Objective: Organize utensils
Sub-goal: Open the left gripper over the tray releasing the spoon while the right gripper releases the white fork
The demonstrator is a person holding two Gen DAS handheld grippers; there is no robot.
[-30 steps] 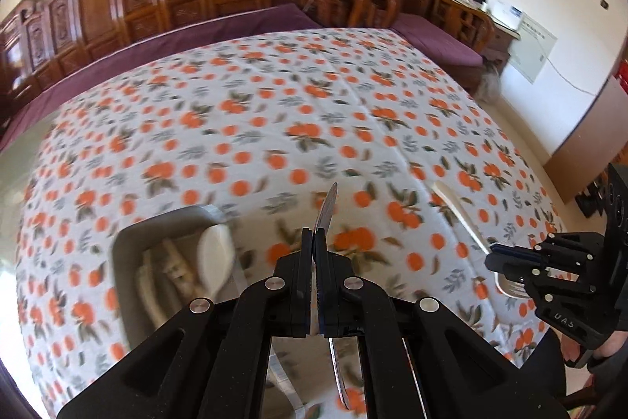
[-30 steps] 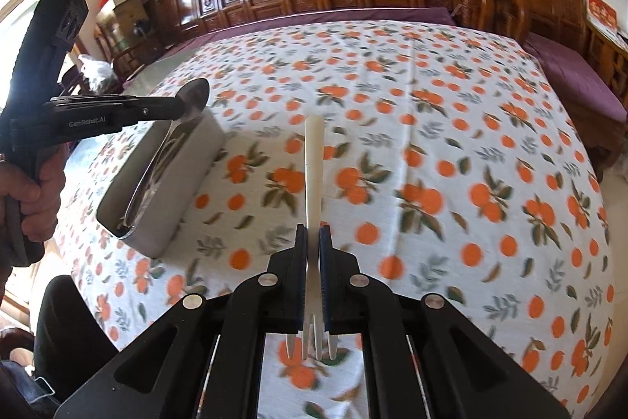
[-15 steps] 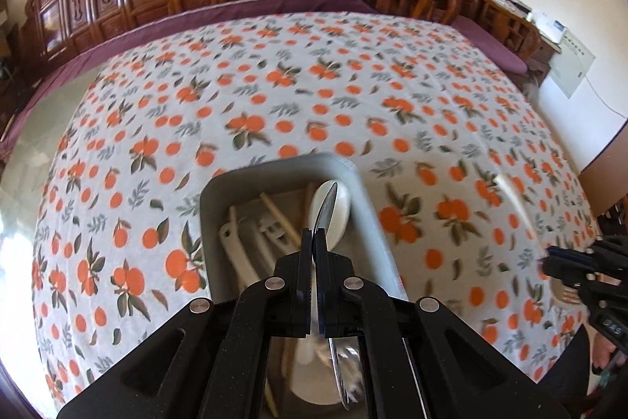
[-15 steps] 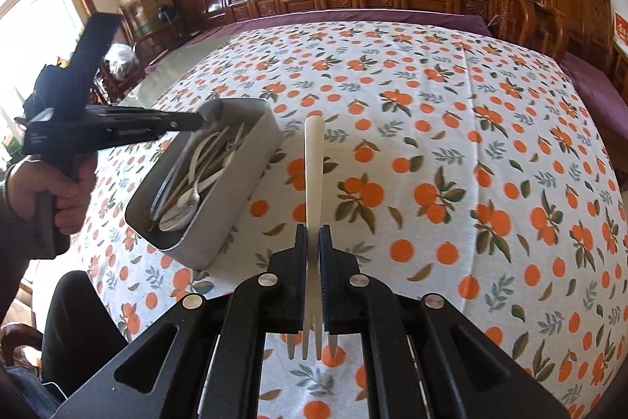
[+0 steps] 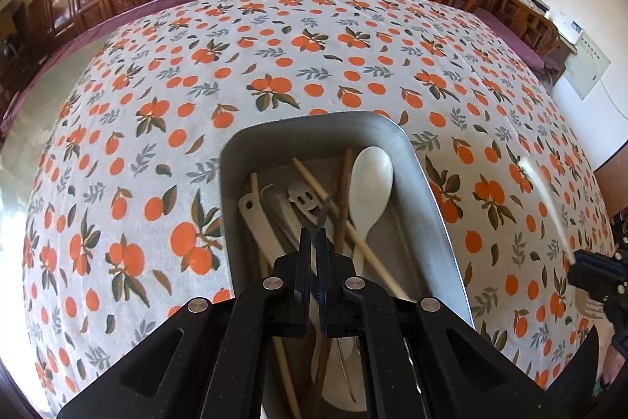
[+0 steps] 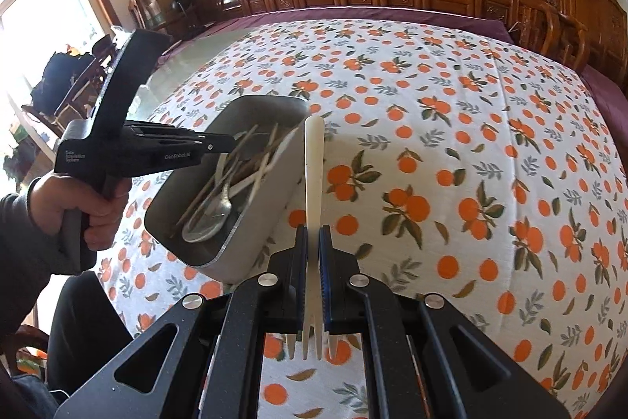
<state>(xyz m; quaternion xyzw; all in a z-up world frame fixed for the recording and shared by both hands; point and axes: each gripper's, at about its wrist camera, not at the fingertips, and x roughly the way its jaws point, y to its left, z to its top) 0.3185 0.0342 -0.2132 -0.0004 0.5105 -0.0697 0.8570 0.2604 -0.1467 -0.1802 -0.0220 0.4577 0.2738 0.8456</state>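
1. Left wrist view: the left claw (image 5: 312,242) points steeply down over a metal tray (image 5: 428,183) at the centre.
2. Its jaws are narrow, almost together, and nothing shows in the slim gap between them.
3. The tray lies on the counter (image 5: 157,105), which is covered with an orange-print cloth. It runs from 12 o'clock of the claw down to the bottom edge.
4. Inside it lie a white spoon (image 5: 371,179) at 1 o'clock of the claw tips, chopsticks (image 5: 314,179) crossing at 12, and more pale utensils at 11.
5. At 3 o'clock, by the picture's edge, the right claw (image 5: 581,266) grips a fork (image 5: 545,207). The handle is blurred and slants up to 1 o'clock, clear of the tray.
6. Right wrist view: the right claw (image 6: 313,242) is clamped on the white fork (image 6: 314,163).
7. The handle sticks out toward 12 o'clock, and the tines point back toward the camera below the pads.
8. The fork is above the cloth, its handle just beside the tray's (image 6: 259,234) right wall as seen here.
9. The tray sits at 10 o'clock of the right claw, with a metal spoon (image 6: 214,218) among the sticks in it.
10. A hand (image 6: 78,207) at 9 o'clock holds the left claw (image 6: 231,142), whose tips hang over the tray's far half with nothing seen in them.
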